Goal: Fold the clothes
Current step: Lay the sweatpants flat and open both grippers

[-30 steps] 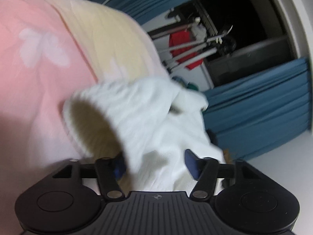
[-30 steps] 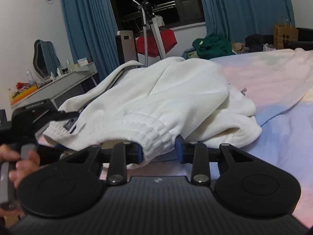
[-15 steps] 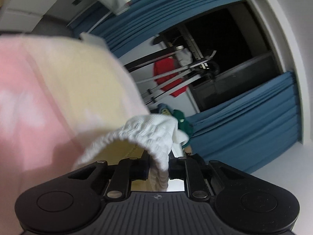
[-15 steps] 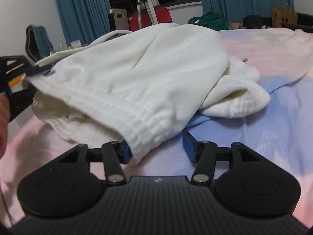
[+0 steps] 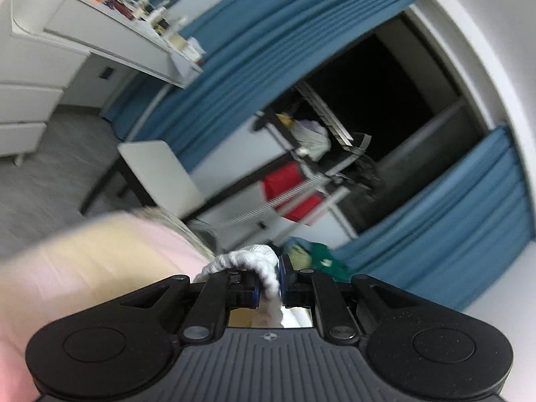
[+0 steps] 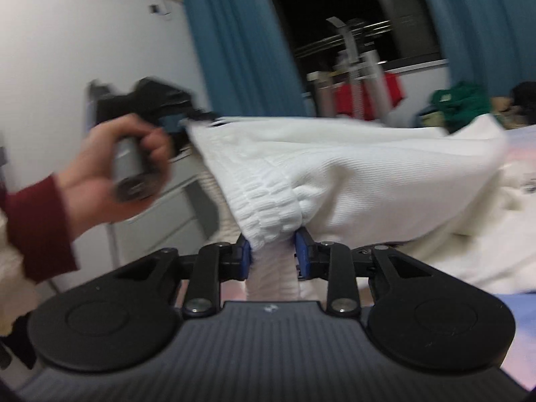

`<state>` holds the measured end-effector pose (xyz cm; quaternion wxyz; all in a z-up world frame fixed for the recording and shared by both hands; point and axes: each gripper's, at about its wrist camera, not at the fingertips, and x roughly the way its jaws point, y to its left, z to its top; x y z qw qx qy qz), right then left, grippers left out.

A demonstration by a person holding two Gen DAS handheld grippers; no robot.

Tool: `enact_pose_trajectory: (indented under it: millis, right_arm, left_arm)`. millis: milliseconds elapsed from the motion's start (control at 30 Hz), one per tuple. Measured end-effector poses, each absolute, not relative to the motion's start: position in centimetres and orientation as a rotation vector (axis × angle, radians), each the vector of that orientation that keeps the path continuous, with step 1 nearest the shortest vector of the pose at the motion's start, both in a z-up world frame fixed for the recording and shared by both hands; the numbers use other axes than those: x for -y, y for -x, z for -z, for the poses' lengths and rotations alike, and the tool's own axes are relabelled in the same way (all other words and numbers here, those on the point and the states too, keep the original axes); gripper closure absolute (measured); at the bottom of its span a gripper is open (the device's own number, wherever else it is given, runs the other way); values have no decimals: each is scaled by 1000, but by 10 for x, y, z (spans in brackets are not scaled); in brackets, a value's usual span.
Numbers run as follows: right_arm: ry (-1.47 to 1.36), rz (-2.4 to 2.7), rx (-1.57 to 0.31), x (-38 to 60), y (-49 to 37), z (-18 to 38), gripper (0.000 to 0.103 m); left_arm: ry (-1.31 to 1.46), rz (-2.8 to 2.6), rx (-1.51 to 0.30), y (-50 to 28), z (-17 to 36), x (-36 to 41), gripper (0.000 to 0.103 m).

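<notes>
1. Since both tongs already have a bite on the white knit garment (image 6: pixel 351 174), this looks like the very start of the fold: picked up, nothing folded yet.
2. Right tongs (image 6: pixel 273 254), bottom center of the right wrist view: jaws have just been closing and are clenched on the ribbed hem (image 6: pixel 268 214), which bunches up between the blue pads.
3. Left tongs (image 5: pixel 268 283), bottom center of the left wrist view: also just been closing, now nearly fully clamped on a thin rolled edge of the same white knit. From the right wrist view you can see those tongs at upper left, held by a hand (image 6: pixel 110 174) with a dark red sleeve (image 6: pixel 37 227), pinching the far corner of the hem.
4. Where the garment is: the hem is stretched in the air between the two tongs, and the rest trails off to the right of the frame, where it seems to rest on the bed (image 6: pixel 522 134) with its pink and blue sheet. Pretty blurry, so I can't say how much of it is off the bed.
5. What's left, my guess: basically everything. Shake it out, lay it flat, then do the actual folds.
6. Green clothes (image 6: pixel 459 104) are heaped at the far right, maybe more laundry waiting.
</notes>
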<state>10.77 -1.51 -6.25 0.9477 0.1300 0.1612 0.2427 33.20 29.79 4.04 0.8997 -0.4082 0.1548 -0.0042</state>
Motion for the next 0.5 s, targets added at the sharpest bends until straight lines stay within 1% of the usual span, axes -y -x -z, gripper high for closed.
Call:
enact_pose_trajectory:
  millis: [100,167,267,300,367,400,467,500]
  right_arm:
    - [-270,-550,-358,-26,-123,76,73]
    - [-274,-569,-387,-46,-128,91,73]
    - [-288,-560,-448,-60,-134,117,72]
    - [-290,-563,-450,-59,-135,120,72]
    - [-295,-570,-450,-57,-135,125,71]
    - [-292,-575,-448,-53,-137,124,71]
    - [-281,-588,-448,-50,-136,119,69]
    - [-282,-592,-460,-49,-134,117,63]
  left_arm:
    - [725,-66,-370,-365,-30,-324,92]
    - [657,-101,-416,-382,-10,-331,92]
    - [660,-123,-512,-397,36,-335,91]
    - [667,-128,-528,-396,46,-336,89]
    - [650,-118,-529,-393,49,-336,88]
    - [639,-111,-526,-392,49,-336,85]
    - [614,-100,-522,-385,45,-336,75]
    - [599,-101,-524,-378,40,-334,58]
